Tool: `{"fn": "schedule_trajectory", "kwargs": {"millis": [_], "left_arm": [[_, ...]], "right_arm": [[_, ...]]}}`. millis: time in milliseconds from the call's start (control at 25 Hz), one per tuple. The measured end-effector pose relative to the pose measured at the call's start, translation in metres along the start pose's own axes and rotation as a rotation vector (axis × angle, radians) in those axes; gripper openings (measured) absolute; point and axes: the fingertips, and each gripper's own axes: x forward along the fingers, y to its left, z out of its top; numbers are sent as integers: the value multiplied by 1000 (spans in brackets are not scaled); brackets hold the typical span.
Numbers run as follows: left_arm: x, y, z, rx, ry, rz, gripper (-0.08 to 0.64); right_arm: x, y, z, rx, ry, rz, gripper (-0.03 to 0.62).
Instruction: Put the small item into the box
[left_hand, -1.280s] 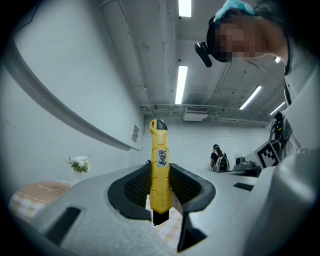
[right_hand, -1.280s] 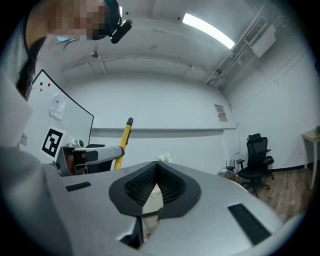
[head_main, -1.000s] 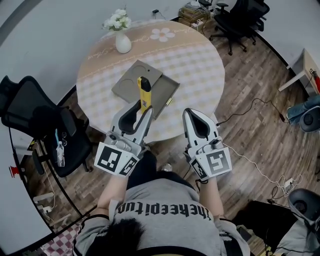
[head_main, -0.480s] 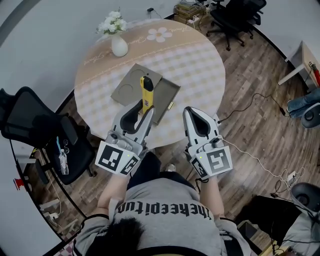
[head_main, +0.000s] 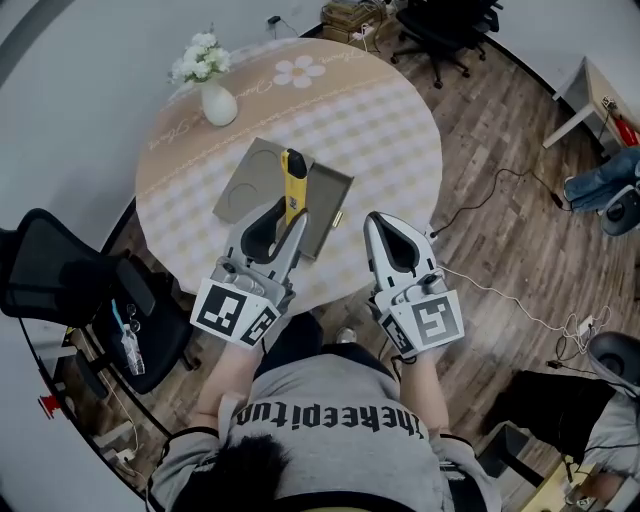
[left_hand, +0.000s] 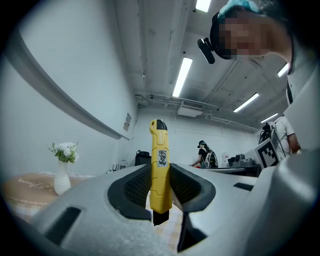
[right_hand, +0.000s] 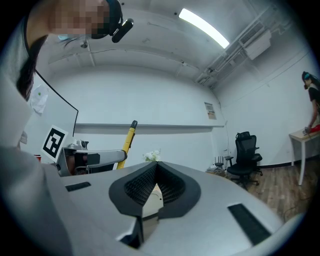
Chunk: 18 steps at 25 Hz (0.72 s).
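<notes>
Left gripper (left_hand: 160, 172): fingers clamped on a yellow cutter (head_main: 291, 178), gripped on its lower half, flat sides against the pads.
- Long axis of the cutter runs on from the fingers, straight away from the person.
- Black-capped end leads. A short black butt sticks out behind the pads, toward the person.
- In the left gripper view it stands upright, with no lean to either side.

Box (head_main: 245, 190): grey, flat and open, lying skewed on the round counter (head_main: 385, 130), one corner turned toward the person.
- The cutter is held in the air, with its far end over the middle of the box. I cannot tell how high above the box it is.
- The near corner of the box is close to the counter's near edge, with little cloth on that side.
- Beyond the box and to its right the checked cloth is bare as far as the flower print.
- White vase (head_main: 218, 102) with flowers is beyond the box to its left, well apart, near the counter's rim.

Right gripper (right_hand: 156, 167): fingers pressed together with nothing between them, held right of the box off the counter's near edge.

Black chair (head_main: 70, 285) stands left of the box, off the counter, on the wood floor.
</notes>
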Motion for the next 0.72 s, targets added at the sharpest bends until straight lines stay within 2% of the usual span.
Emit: {"fn": "schedule_trajectory", "kwargs": {"millis": [720], "left_arm": [[38, 39, -32, -48, 121, -137, 123]], "right_arm": [[32, -13, -7, -4, 11, -157, 6]]}}
